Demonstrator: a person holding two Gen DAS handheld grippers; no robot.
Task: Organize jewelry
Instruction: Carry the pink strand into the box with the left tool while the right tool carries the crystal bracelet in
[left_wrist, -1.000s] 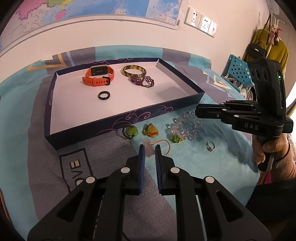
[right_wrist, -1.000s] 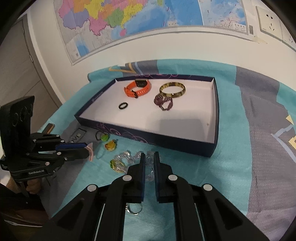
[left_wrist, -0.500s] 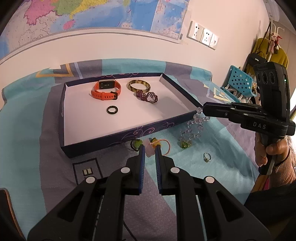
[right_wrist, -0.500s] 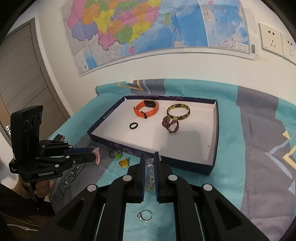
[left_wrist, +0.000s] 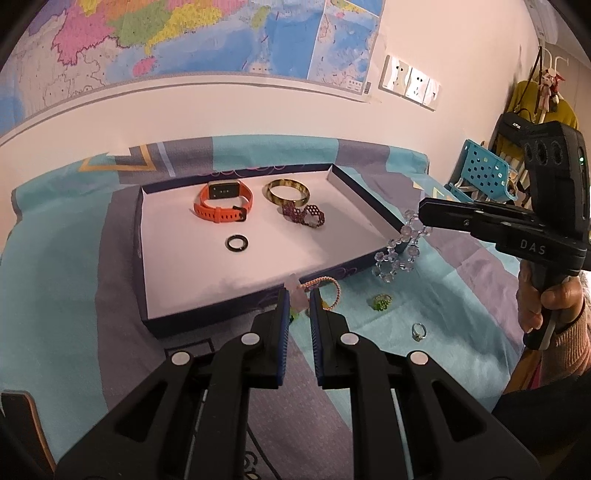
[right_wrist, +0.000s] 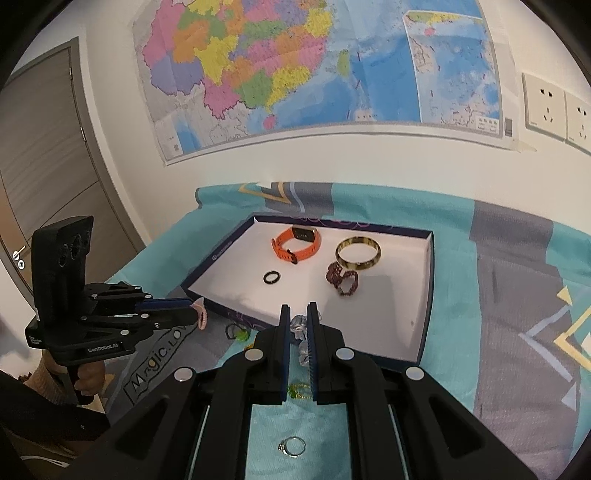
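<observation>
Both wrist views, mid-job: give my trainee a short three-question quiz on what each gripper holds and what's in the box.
1. True or false: the right gripper is shut on the clear crystal bracelet, which hangs in the air.
2. What does the left gripper hold: A) the silver ring, B) the pink-orange beaded bracelet, C) the gold bangle?
3. How many pieces lie inside the box?

Key
1. True.
2. B; the silver ring lies on the cloth.
3. Four: the orange watch, the gold bangle, the dark purple bracelet and the black ring.
</observation>
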